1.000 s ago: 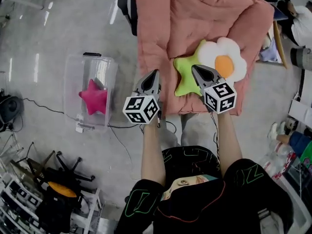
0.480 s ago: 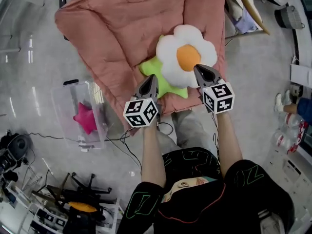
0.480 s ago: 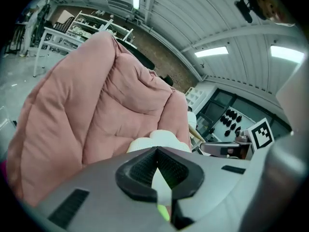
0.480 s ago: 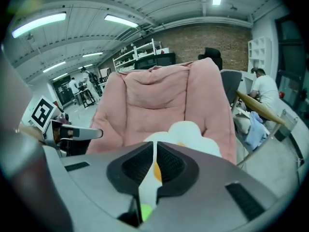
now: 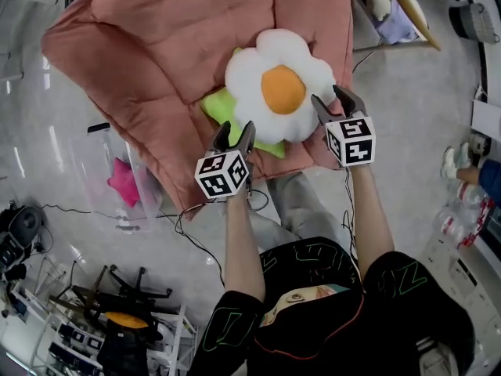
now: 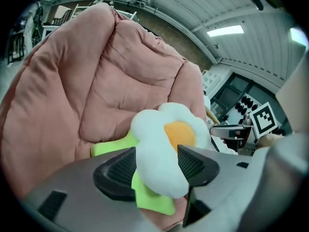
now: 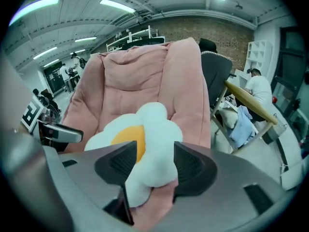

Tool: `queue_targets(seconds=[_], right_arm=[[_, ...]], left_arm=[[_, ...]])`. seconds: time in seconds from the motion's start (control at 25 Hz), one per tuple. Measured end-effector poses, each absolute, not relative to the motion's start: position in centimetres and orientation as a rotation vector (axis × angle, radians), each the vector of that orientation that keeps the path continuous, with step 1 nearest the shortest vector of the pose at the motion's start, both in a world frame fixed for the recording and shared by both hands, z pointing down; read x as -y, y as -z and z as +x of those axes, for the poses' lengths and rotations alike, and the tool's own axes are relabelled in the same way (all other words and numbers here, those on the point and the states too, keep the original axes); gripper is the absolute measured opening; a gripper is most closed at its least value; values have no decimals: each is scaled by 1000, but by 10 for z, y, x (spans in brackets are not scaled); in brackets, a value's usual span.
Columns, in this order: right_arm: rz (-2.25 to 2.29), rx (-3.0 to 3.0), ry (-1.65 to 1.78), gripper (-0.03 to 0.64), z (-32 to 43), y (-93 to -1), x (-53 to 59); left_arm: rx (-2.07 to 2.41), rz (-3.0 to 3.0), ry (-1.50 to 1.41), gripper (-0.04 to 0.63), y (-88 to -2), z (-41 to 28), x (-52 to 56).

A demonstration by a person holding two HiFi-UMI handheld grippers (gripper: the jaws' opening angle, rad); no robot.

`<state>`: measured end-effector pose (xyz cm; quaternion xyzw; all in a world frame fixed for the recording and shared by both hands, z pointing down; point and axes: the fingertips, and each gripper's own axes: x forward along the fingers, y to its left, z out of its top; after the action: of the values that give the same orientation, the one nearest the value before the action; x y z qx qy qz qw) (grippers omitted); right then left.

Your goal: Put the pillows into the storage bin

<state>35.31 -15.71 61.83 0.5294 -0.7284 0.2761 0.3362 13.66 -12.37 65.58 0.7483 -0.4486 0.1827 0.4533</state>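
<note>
A white flower pillow (image 5: 278,84) with an orange centre lies on a pink padded chair (image 5: 156,45), on top of a green star pillow (image 5: 221,110). My left gripper (image 5: 233,134) is at the flower's lower left petal and my right gripper (image 5: 337,103) at its right petal. Both jaws have just been opening. In the left gripper view the left gripper (image 6: 157,166) is open with a white petal (image 6: 159,163) between its pads. In the right gripper view the right gripper (image 7: 150,166) is open around another petal (image 7: 149,158). The clear storage bin (image 5: 102,163) on the floor holds a pink star pillow (image 5: 123,183).
A cable (image 5: 188,233) runs over the floor between the bin and the chair. A black wheeled chair base (image 5: 137,284) and racks stand at the lower left. A wooden table edge (image 5: 411,10) and a person's shoes (image 5: 450,163) are at the right.
Both grippers have moved forward from the chair's front edge up to the flower pillow, and their jaws have gone from shut to open. The bin has slid toward the left of the picture.
</note>
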Motion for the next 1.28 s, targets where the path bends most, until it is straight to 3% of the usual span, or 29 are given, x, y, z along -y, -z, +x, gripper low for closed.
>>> queue_targets(seconds=[0.24, 0.4, 0.76, 1.28], right_arm=[[1339, 1847, -747, 245, 379, -659, 167], [1305, 1867, -769, 244, 373, -667, 168], [1170, 1916, -733, 86, 353, -640, 153], [1224, 2001, -710, 71, 289, -560, 128]], left_arm=[[1110, 1744, -508, 294, -695, 153, 116], [1114, 1728, -493, 242, -703, 160, 115], [1091, 1806, -395, 75, -673, 160, 110], [1190, 1903, -247, 61, -579, 89, 91]])
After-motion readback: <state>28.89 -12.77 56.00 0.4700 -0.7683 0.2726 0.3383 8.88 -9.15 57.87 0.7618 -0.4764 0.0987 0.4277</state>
